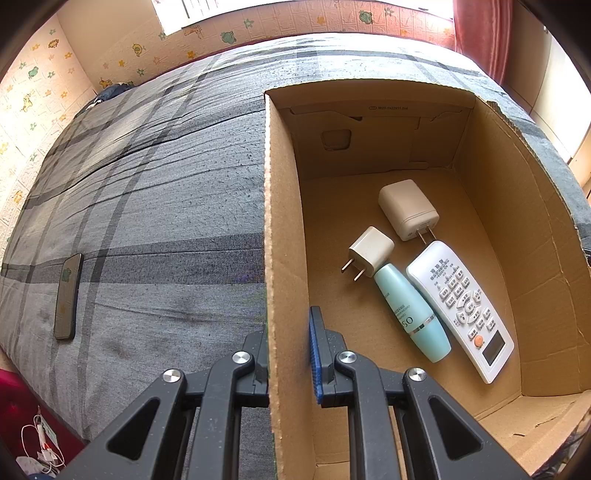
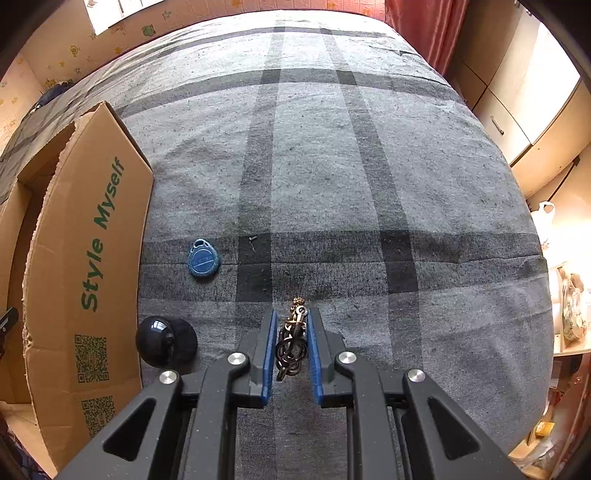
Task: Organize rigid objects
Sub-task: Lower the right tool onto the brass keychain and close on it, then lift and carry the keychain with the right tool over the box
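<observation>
My left gripper [image 1: 290,325] is shut on the near left wall of the cardboard box [image 1: 277,221], one finger outside and one inside. On the box floor lie a white charger [image 1: 408,208], a smaller white plug [image 1: 367,253], a teal bottle [image 1: 412,312] and a white remote control [image 1: 461,310]. My right gripper [image 2: 291,321] is shut on a bunch of metal key rings [image 2: 291,343], held above the grey plaid bed cover [image 2: 369,184]. A blue key fob [image 2: 203,258] and a black round knob [image 2: 162,341] lie on the cover beside the box [image 2: 92,258].
A phone [image 1: 68,295] lies on the bed cover [image 1: 147,203] left of the box. A tiny dark screw [image 2: 253,239] lies on the cover past the fob. A red curtain [image 2: 424,33] and wooden cupboards [image 2: 517,122] stand at the right.
</observation>
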